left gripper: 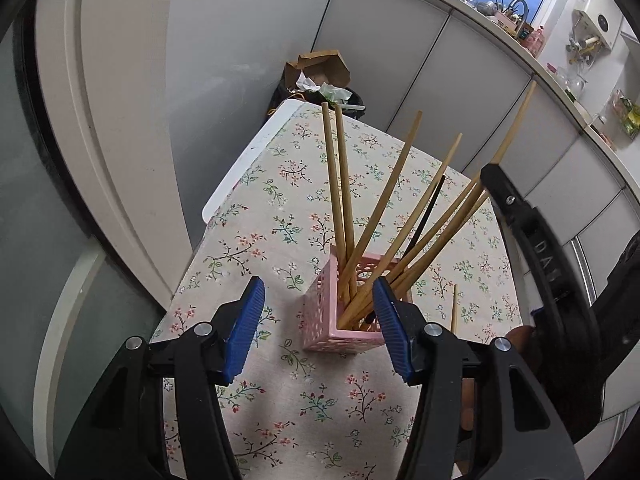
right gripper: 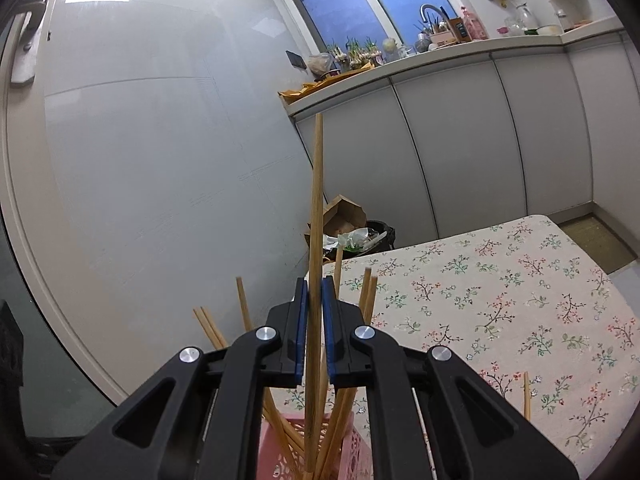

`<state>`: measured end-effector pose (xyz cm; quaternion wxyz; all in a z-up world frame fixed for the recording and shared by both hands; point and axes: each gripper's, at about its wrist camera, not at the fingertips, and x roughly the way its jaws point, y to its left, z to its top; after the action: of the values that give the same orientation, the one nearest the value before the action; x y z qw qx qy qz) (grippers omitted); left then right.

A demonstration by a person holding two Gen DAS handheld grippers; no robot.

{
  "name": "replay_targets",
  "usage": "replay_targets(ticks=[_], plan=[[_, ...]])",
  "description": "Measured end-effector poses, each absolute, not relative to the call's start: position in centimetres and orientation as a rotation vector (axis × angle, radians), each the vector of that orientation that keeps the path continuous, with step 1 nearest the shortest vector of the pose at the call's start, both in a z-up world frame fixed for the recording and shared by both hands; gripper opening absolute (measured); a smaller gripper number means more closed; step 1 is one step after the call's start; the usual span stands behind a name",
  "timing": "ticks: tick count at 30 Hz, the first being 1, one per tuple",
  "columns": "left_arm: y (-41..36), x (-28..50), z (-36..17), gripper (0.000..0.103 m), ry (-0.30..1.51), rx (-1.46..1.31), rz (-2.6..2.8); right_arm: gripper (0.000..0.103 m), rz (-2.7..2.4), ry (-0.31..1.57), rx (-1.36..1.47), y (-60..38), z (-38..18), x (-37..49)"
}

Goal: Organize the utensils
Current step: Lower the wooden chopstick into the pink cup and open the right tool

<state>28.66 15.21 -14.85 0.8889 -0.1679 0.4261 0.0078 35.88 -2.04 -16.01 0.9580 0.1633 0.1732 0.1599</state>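
While the right hand-held gripper (right gripper: 315,312) is pinching a single wooden chopstick (right gripper: 317,200) between its blue pads, jaws nearly shut on the thin shaft, the stick is standing almost upright with its lower end dipping into the pink perforated holder (left gripper: 340,316) below. Holding it upright this way looks meant to let the chopstick drop in among the others without snagging on them.

The left hand-held gripper (left gripper: 320,320) is hovering just in front of the holder with its jaws standing about half open; the pads are flanking the pink box but are not pressing on it, and nothing is held. It seems to be waiting there to steady the holder should the insertion tip it.

The holder is sitting on the floral tablecloth (left gripper: 280,216) that covers the desk, toward the near side. It is a small square box with a cut-out lattice pattern, and a fan of pale wooden chopsticks (left gripper: 384,216) is leaning out of it in several directions, together with one thin black chopstick (left gripper: 430,208). One more loose chopstick (left gripper: 453,308) is lying on the cloth just beside the holder, so some sorting probably remains. Kitchen cabinets and a full waste bin (left gripper: 320,84) are sitting beyond the desk.
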Motion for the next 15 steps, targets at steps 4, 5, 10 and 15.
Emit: replay_targets(ticks=[4, 5, 10, 15], plan=[[15.1, 28.6, -14.6, 0.054, 0.877, -0.345, 0.012, 0.009, 0.324, 0.376, 0.301, -1.8, -17.0, 35.4], [15.0, 28.6, -14.6, 0.054, 0.877, -0.341, 0.011, 0.009, 0.331, 0.387, 0.294, -1.8, -17.0, 35.2], [14.3, 28.4, -14.4, 0.054, 0.872, -0.323, -0.012, 0.009, 0.324, 0.43, 0.294, -4.7, -15.2, 33.8], [12.6, 28.0, -13.6, 0.054, 0.856, -0.28, -0.06, 0.009, 0.261, 0.638, 0.261, -11.1, -13.5, 34.4]])
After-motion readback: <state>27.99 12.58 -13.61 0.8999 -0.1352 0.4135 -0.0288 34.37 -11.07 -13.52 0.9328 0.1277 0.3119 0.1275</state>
